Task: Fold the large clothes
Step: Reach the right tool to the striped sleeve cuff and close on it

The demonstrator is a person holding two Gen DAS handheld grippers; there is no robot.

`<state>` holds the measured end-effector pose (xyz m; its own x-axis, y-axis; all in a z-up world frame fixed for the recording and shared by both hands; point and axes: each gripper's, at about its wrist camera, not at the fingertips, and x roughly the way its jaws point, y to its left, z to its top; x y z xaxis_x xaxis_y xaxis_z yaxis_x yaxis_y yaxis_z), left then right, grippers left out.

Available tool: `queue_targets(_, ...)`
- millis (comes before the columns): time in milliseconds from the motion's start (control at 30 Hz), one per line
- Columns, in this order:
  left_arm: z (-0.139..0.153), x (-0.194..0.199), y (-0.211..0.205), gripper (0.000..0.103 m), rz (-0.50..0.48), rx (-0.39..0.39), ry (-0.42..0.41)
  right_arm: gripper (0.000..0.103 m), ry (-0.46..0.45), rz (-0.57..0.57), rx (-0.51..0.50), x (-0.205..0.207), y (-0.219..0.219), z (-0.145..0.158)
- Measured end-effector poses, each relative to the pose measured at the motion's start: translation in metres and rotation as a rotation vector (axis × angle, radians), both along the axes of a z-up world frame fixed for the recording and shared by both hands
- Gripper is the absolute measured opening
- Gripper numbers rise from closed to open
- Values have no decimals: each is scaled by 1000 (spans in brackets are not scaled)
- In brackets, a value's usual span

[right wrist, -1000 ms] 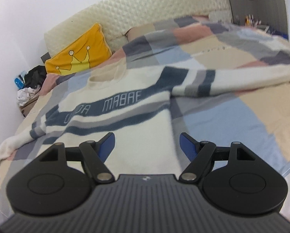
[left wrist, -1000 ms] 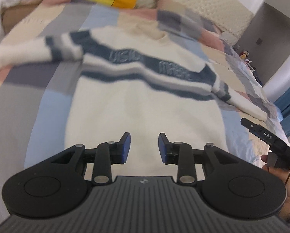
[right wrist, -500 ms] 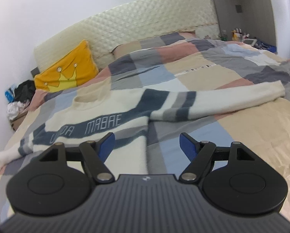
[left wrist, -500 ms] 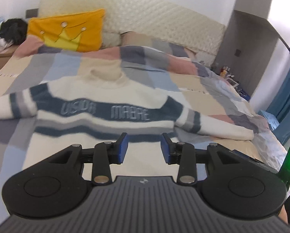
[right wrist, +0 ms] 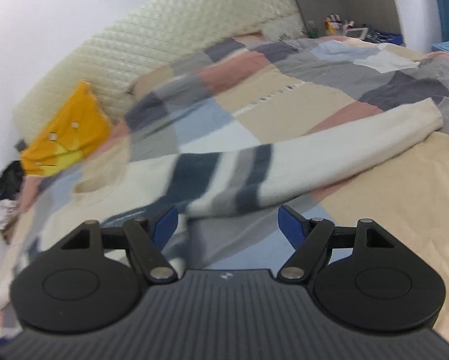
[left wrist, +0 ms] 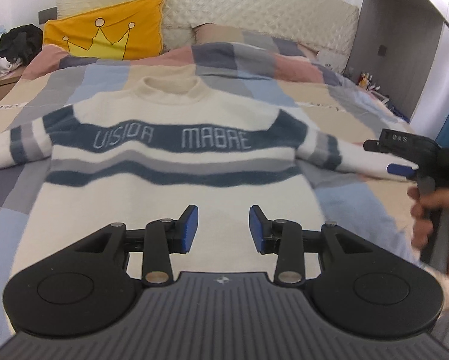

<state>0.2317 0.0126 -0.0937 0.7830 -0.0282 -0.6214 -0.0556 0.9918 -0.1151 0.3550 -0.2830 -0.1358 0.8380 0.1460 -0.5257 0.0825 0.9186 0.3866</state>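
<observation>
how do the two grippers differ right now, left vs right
The left gripper has its jaws set narrower; the right gripper stands clearly wider. The left hangs over the sweater body below the stripes, while the right hangs by the striped sleeve stretched across the quilt. The left's view is sharp; the right's is motion-blurred. Both have blue pads and hold nothing.

Patchwork bedspread (left wrist: 110,81) in pink, beige, blue and grey squares covering the bed. Orange cushion (left wrist: 104,30) with crown motif leaning against the quilted cream headboard (left wrist: 254,9). Dark and white clothes heap (left wrist: 11,48) beside the bed; grey cabinet (left wrist: 398,60) opposite.
</observation>
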Motion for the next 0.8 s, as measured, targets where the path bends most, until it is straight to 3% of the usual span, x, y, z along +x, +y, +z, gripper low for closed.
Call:
queue_targets(300, -23, -1, 34, 51, 50, -48, 15, 76, 20, -185, 122, 32, -49, -47)
queue_targets(400, -32, -3, 42, 55, 68, -56, 33, 75, 49, -220, 205, 38, -67, -65)
queue_targets(500, -40, -3, 51, 56, 92, -97, 62, 76, 128, -272, 199, 46, -77, -84)
queue_targets(567, -44, -3, 56, 56, 113, -121, 74, 77, 112, -294, 261, 47, -85, -90)
queue_targets(600, -46, -2, 58, 56, 118, -131, 79, 78, 96, -303, 292, 48, -89, -92)
queue_targets(633, -48, 0, 59, 56, 122, -139, 84, 89, 80, -311, 325, 49, -93, -94)
queue_targets(667, -49, 1, 60, 56, 123, -142, 86, 94, 66, -315, 366, 50, -97, -97)
queue_targets(800, -55, 6, 57, 56, 129, -130, 95, 96, 19, -340, 483, 55, -112, -109)
